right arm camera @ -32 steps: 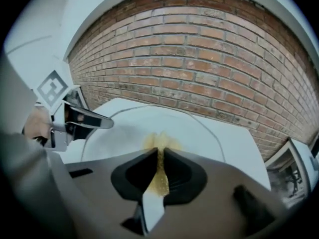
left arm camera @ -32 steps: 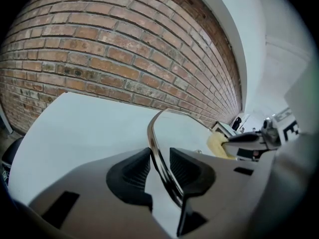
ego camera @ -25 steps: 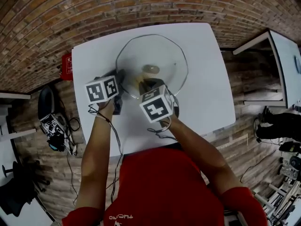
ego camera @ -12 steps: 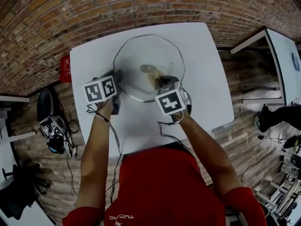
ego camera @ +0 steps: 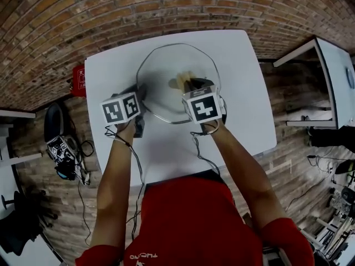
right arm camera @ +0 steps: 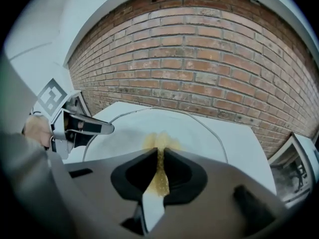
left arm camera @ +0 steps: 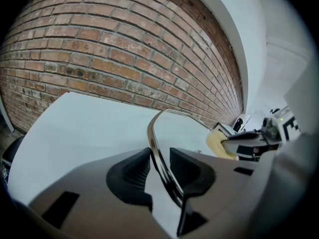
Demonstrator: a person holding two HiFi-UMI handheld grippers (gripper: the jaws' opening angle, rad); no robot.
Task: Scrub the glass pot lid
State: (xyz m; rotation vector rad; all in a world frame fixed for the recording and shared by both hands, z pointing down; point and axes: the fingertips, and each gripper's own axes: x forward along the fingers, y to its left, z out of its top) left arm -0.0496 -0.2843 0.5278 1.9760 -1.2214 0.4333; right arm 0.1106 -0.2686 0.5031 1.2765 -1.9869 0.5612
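A large glass pot lid (ego camera: 166, 71) with a metal rim lies on the white table (ego camera: 244, 110). My left gripper (ego camera: 140, 97) is shut on the lid's left rim (left arm camera: 158, 156), the metal edge pinched between its black pads. My right gripper (ego camera: 191, 85) is shut on a thin yellow sponge (right arm camera: 159, 171), which presses on the glass near the lid's middle (right arm camera: 149, 128). The sponge (ego camera: 184, 81) shows past the right gripper's cube in the head view, and it also appears at the right of the left gripper view as a yellow patch (left arm camera: 219, 146).
A brick wall (ego camera: 166, 10) runs behind the table. A red box (ego camera: 78, 77) sits at the table's left edge. Cables and gear (ego camera: 64, 148) lie on the floor to the left. Another white table (ego camera: 338, 76) stands to the right.
My right gripper has carried the sponge across the glass, from the lid's near side up and to the right toward its middle. The left gripper has kept its hold on the rim.
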